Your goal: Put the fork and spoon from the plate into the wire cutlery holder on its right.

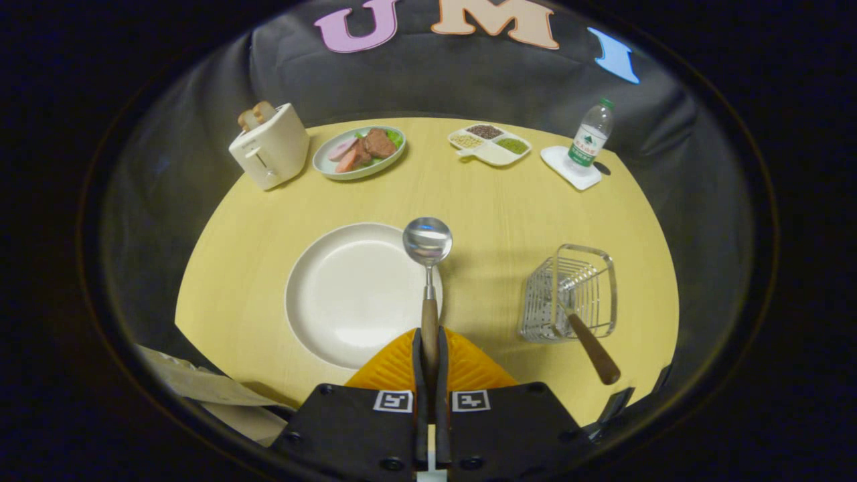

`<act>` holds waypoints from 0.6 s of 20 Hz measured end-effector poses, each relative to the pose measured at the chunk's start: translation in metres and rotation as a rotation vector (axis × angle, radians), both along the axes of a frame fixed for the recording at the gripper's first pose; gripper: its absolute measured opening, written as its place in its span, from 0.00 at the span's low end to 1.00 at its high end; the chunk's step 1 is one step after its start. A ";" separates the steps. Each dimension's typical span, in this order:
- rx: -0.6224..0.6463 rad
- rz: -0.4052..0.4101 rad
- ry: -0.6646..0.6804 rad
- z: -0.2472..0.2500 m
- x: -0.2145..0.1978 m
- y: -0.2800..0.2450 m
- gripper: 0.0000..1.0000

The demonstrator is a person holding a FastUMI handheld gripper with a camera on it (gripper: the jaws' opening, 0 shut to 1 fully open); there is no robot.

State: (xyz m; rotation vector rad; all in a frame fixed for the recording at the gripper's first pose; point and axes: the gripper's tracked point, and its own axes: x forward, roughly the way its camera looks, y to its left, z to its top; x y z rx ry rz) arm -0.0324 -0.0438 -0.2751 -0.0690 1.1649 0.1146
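Because the spoon (428, 281) has to be carried, the claw (429, 361) is squeezed tight on its wooden handle, both fingers pressing, one on each side. That grip low on the handle keeps the spoon steady. It sticks straight out ahead of the fingers, long and in line with them, bowl end far away, over the right rim of the plate (348, 294). I think it is lifted off the plate, which now looks bare. Off to the right stands the holder (570, 294), well apart from the spoon. A fork (589, 345) already leans in it, wooden handle poking out toward us. Next the spoon should go there too
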 end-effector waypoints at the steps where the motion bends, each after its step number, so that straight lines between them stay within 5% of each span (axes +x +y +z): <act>1: 0.004 -0.010 0.003 0.003 -0.001 -0.005 0.08; 12: -0.010 -0.047 -0.012 0.049 0.008 -0.077 0.07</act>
